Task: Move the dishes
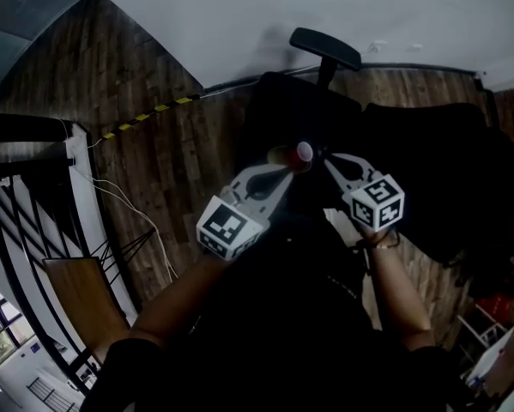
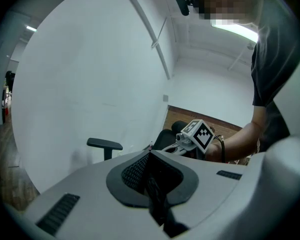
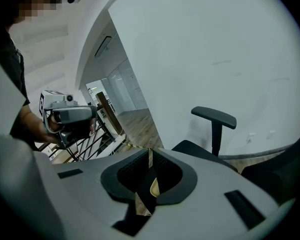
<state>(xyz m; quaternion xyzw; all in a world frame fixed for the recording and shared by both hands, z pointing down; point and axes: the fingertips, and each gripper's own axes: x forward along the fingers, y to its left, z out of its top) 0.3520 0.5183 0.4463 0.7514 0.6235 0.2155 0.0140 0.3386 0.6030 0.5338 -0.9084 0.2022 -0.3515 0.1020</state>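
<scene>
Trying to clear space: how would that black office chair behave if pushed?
The office chair probably would not tip easily, since its seat looks broad. Pushing on the armrest may swivel it, because that stands off to one side on a slim post. Whether it rolls is unclear; its base is hidden.

The head camera looks steeply down at the wooden floor [image 1: 154, 170] and office chair [image 1: 299, 101], while cameras riding the left gripper [image 1: 282, 161] and right gripper [image 1: 329, 161] look closely along their own jaws toward the far white wall [image 2: 89, 84], sharing the chair's armrest [image 3: 214, 117].
</scene>
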